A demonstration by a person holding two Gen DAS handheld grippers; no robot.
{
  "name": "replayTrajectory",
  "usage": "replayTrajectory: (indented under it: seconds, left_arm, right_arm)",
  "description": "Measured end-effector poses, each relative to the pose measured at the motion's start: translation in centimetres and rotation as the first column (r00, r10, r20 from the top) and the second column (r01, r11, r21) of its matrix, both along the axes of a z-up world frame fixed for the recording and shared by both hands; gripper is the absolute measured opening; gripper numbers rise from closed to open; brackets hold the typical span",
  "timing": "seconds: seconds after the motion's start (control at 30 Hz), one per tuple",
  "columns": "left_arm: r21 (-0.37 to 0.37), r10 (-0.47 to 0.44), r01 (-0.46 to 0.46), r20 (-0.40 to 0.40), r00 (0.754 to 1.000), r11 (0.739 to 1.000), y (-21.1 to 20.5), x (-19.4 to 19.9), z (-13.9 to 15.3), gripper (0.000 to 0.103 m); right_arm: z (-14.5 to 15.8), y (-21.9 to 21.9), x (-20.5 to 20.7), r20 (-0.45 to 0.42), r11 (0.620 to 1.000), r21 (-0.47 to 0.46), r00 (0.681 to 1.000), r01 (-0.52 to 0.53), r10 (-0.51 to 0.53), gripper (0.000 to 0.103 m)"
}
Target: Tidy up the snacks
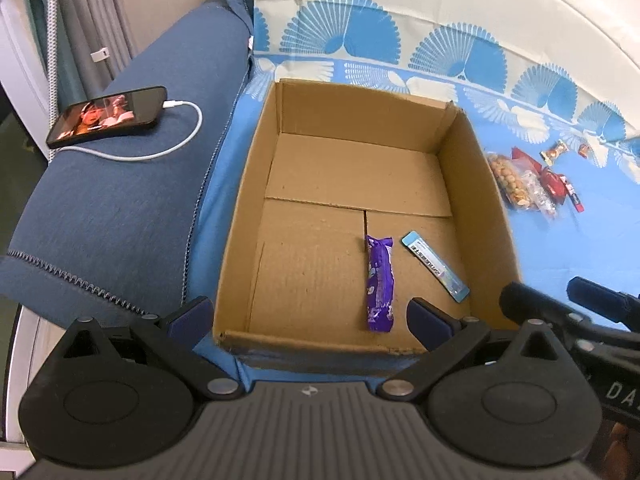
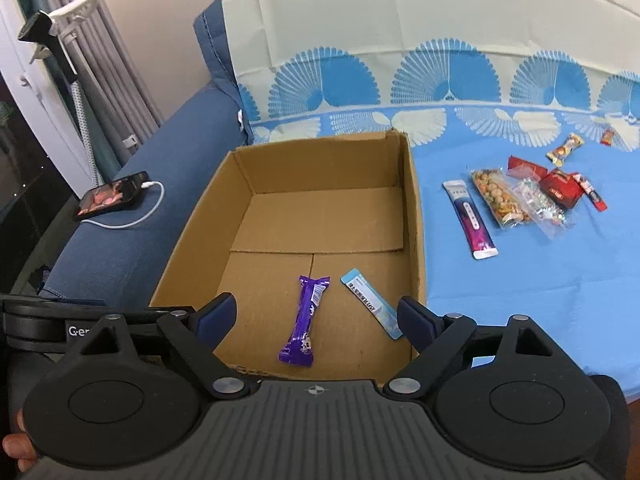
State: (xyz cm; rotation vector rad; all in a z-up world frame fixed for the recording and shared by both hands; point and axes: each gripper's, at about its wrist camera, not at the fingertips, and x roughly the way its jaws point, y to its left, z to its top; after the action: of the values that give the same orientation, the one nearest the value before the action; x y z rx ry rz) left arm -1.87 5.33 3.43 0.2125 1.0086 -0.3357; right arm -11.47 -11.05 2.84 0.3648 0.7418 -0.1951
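While angled downward, both tools gape empty above the box (image 1: 256, 184).

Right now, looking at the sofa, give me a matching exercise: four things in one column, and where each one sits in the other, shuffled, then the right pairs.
Things:
1. purple snack bar
2. phone
3. bag of nuts
4. light blue sachet

Places:
A. on the dark blue armrest, plugged into a white cable
B. on the blue cloth outside the cardboard box, among other snacks
C. on the box floor, nearest the box's right wall
D. on the box floor, just left of the other item in the box

Pairs: 1-D, 2-A, 3-B, 4-C
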Motion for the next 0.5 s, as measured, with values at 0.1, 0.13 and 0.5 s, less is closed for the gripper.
replayTrajectory:
  seconds: [0.1,0.13,0.5]
  left_arm:
    - [-0.003,-0.003,0.003,0.012,1.0,1.0,0.4,-1.0,0.4,0.103]
    - [-0.004,-0.003,0.003,0.017,1.0,1.0,0.5,-1.3,0.5,0.103]
    - [-0.019,0.01,-0.009,0.057,0.998,1.0,1.6,-4.2,1.9,0.103]
  right_arm:
    - [0.7,0.2,-1.0,0.022,1.0,-0.014,1.0,0.009,-0.009,0.091]
    - [0.9,0.3,-1.3,0.028,1.0,-0.017,1.0,0.011,-0.01,0.091]
    - [2.2,1.8,-3.7,0.072,0.999,-0.037,0.997,-0.008,0.011,0.091]
